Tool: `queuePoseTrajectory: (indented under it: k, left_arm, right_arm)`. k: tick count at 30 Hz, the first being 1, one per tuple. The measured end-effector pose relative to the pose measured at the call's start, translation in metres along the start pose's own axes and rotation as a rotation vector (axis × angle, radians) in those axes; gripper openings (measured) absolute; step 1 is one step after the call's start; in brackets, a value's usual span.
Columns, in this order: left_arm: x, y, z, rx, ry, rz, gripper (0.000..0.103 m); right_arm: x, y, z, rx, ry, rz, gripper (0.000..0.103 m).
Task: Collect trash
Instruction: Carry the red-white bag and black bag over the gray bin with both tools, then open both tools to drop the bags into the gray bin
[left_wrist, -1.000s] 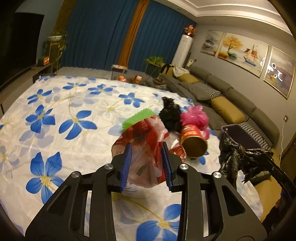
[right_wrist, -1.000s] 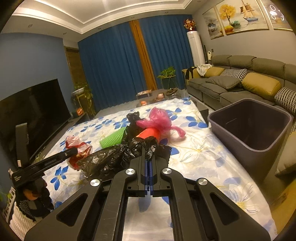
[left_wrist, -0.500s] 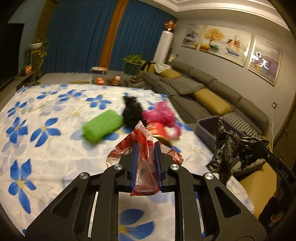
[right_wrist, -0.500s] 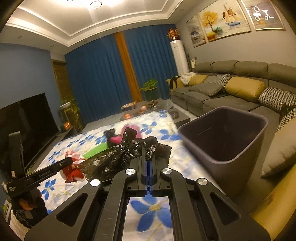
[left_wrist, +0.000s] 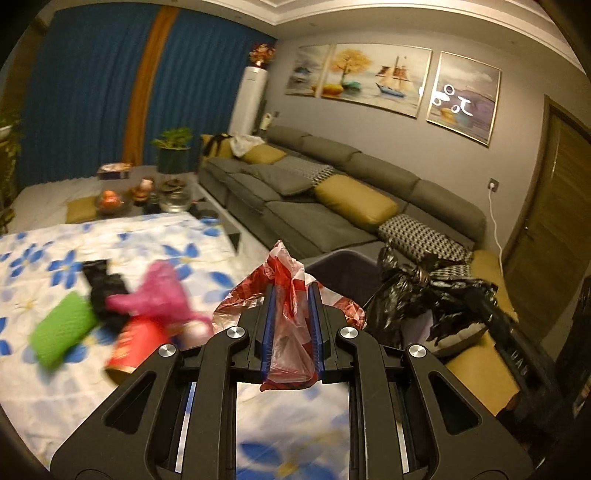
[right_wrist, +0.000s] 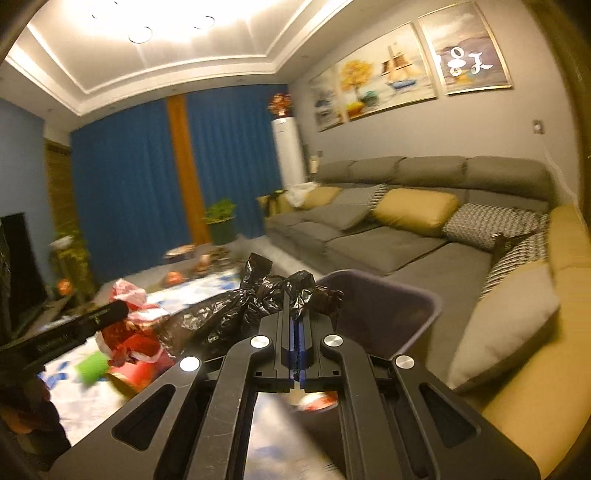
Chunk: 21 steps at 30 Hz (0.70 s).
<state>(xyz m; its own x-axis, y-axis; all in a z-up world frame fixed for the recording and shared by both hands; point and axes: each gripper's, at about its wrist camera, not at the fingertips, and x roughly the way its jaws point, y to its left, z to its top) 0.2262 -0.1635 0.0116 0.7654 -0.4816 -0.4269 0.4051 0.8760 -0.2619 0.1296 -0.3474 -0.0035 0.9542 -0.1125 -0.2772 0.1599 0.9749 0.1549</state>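
Near the dark bin (right_wrist: 388, 314), the left gripper (left_wrist: 291, 325) clamps a red-and-white plastic bag (left_wrist: 291, 295); the right gripper (right_wrist: 297, 332) pinches a black bag (right_wrist: 258, 302).

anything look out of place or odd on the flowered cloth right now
Yes: litter lies loose on the flowered cloth. A red can lies tipped on its side against a pink bag, a black scrap and a green roll.

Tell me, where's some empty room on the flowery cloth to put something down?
Bare flowered cloth lies behind the trash pile, toward the plants. It's crowded around the green roll, black bag, pink bag and red can.
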Motion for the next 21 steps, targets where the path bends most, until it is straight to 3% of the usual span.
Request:
queuePoseTrajectory:
  k: [4, 10, 21]
  left_arm:
    - [0.035, -0.017, 0.003, 0.007, 0.030, -0.038, 0.016]
    - [0.079, -0.039, -0.004, 0.036, 0.082, -0.066, 0.016]
    - [0.121, -0.046, -0.017, 0.024, 0.178, -0.104, 0.020]
  right_arm:
    - [0.014, -0.016, -0.007, -0.014, 0.008, -0.072, 0.002]
    - [0.042, -0.033, -0.017, -0.013, 0.059, -0.111, 0.002]
    - [0.065, -0.039, -0.030, 0.003, 0.138, -0.077, 0.003]
